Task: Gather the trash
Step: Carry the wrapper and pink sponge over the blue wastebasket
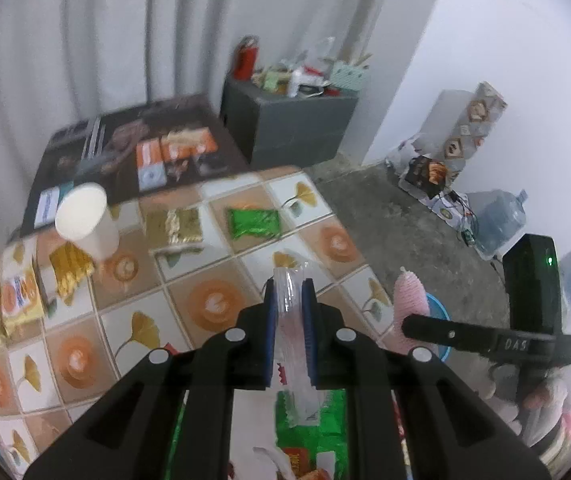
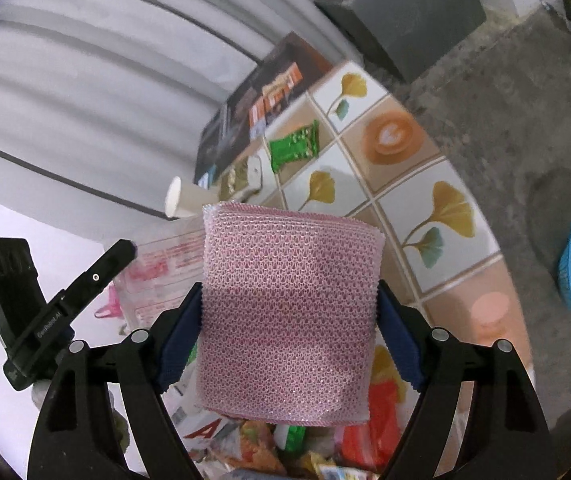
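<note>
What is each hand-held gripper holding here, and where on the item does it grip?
The left hand-held gripper pinches a clear plastic wrapper across its flat middle. The right hand-held gripper clamps a pink foam net sleeve by its two side edges.

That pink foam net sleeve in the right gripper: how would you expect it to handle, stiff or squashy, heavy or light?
The pink foam net sleeve is probably squashy: the right gripper holds it by its sides between wide-set pads. Its open mesh suggests it is very light. It may spring back when released, since it keeps a rounded shape above the pads.
</note>
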A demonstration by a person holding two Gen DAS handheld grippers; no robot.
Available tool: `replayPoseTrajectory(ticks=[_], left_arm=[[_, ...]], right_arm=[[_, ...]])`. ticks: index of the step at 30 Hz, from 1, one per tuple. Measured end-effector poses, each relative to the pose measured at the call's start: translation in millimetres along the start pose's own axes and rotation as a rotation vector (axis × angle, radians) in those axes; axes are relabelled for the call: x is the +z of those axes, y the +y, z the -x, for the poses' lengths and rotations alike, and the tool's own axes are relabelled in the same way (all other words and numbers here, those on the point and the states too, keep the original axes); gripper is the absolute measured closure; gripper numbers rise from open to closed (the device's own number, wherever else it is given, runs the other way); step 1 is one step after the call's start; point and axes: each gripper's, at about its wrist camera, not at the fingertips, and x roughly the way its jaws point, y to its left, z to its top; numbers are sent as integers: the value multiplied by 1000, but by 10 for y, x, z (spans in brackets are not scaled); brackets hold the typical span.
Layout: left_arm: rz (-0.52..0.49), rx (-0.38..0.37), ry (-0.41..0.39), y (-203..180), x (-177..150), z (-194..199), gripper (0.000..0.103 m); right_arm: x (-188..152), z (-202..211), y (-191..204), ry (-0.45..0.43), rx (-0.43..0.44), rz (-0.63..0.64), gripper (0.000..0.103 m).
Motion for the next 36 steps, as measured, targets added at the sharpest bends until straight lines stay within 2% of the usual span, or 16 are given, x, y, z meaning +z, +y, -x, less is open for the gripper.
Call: replayPoseTrajectory(ticks=[6, 17, 26, 30, 36], left_arm=[[-94, -42, -17, -467, 30, 104, 91], [-208, -146, 22, -1554, 44, -119, 91], [-262, -244, 117, -2444, -13, -698, 91], [-257, -286, 197, -2810, -113, -1135, 91], [-245, -296, 291, -3181, -258, -1790, 91]], right_arm=[[-103, 514, -288, -91, 22, -62, 26], [-246, 1227, -1118, -220, 17, -212, 26], [-346, 1595, -1847, -291, -19, -338, 26], [-389, 1697, -2201, -296, -65, -393, 26], [-443, 1700, -2794, -278, -126, -489, 26]])
